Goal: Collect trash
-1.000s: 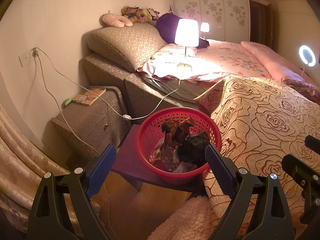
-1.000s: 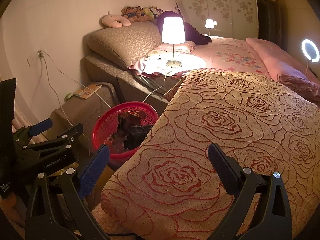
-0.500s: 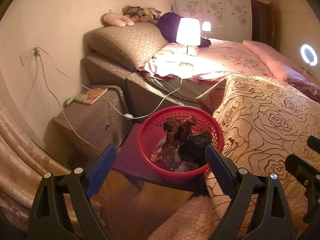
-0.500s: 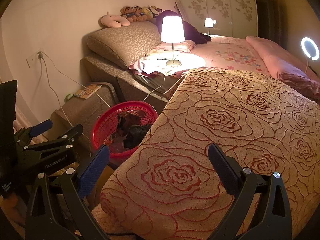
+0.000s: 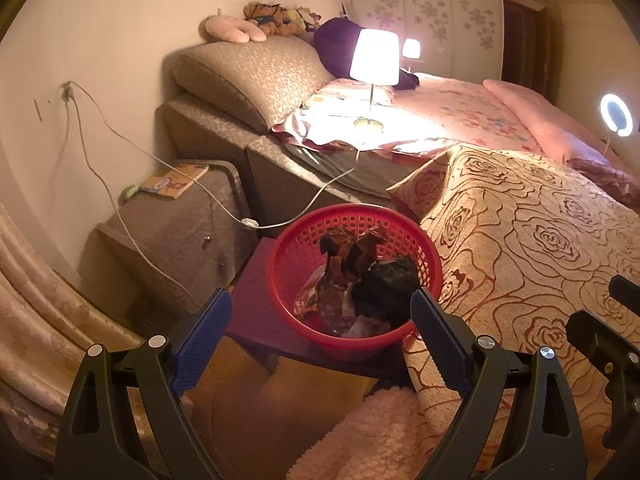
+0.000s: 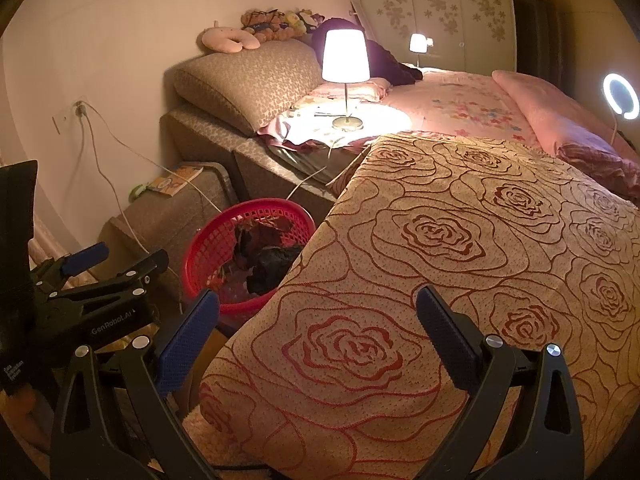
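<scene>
A red plastic basket (image 5: 304, 236) stands on a dark purple stool (image 5: 256, 304) beside the bed. It holds crumpled wrappers and paper trash (image 5: 352, 260) and a dark lump (image 5: 386, 284). My left gripper (image 5: 320, 336) is open and empty, just in front of and above the basket. My right gripper (image 6: 320, 336) is open and empty over the rose-patterned blanket (image 6: 460, 248). The basket also shows in the right wrist view (image 6: 212, 240), left of the blanket, with the left gripper's body (image 6: 100, 296) beside it.
A padded nightstand (image 5: 180, 224) with a booklet (image 5: 176, 184) stands left of the basket, a white cable (image 5: 120, 148) running over it from the wall socket. A lit lamp (image 5: 374, 64) stands on the bed. A curtain (image 5: 36, 320) hangs at left; a fluffy pink rug (image 5: 360, 436) lies below.
The left wrist view has shifted slightly; the basket sits a little lower and to the right in it. Both grippers stay open and empty.
</scene>
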The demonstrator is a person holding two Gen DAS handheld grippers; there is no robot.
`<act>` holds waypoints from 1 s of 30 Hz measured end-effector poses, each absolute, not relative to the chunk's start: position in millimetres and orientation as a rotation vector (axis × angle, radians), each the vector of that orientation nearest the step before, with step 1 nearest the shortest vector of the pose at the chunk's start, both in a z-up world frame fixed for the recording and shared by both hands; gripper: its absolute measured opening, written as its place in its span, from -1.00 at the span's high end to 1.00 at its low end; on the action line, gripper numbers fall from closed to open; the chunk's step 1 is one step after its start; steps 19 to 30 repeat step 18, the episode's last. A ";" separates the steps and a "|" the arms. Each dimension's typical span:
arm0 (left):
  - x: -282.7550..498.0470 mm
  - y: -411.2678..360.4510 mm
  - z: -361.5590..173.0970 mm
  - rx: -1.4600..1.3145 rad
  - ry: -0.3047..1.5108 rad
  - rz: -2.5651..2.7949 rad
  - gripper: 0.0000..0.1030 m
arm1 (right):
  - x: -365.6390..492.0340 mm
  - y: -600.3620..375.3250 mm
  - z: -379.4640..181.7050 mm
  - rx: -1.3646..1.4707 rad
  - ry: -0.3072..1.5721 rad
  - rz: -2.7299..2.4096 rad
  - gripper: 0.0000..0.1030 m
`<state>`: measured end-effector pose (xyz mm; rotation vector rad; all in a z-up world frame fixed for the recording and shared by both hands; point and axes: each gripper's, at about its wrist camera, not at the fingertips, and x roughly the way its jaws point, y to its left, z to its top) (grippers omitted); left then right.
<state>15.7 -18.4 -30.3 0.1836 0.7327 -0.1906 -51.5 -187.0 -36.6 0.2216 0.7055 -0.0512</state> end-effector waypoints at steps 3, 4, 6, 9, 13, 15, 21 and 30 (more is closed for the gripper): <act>13.4 -20.0 -29.8 0.185 0.723 -0.205 -0.69 | -49.9 -188.9 -39.1 0.233 0.713 -0.054 -0.86; 11.9 -20.5 -29.6 0.185 0.716 -0.212 -0.69 | -50.0 -190.0 -39.9 0.238 0.715 -0.056 -0.86; 9.3 -23.0 -28.2 0.188 0.701 -0.222 -0.69 | -49.9 -193.4 -40.7 0.248 0.717 -0.060 -0.86; 7.2 -26.4 -26.1 0.189 0.698 -0.238 -0.70 | -50.7 -197.4 -40.2 0.258 0.717 -0.065 -0.86; 4.9 -33.1 -23.6 0.192 0.715 -0.249 -0.70 | -58.7 -214.5 -30.8 0.255 0.691 -0.099 -0.86; 1.1 -39.1 -21.7 0.175 0.721 -0.279 -0.70 | -67.0 -229.6 -24.9 0.250 0.676 -0.134 -0.86; -8.7 -53.7 -21.5 0.162 0.740 -0.329 -0.69 | -87.0 -258.8 -24.7 0.242 0.671 -0.209 -0.86; -8.7 -53.7 -21.5 0.162 0.740 -0.329 -0.69 | -87.0 -258.8 -24.7 0.242 0.671 -0.209 -0.86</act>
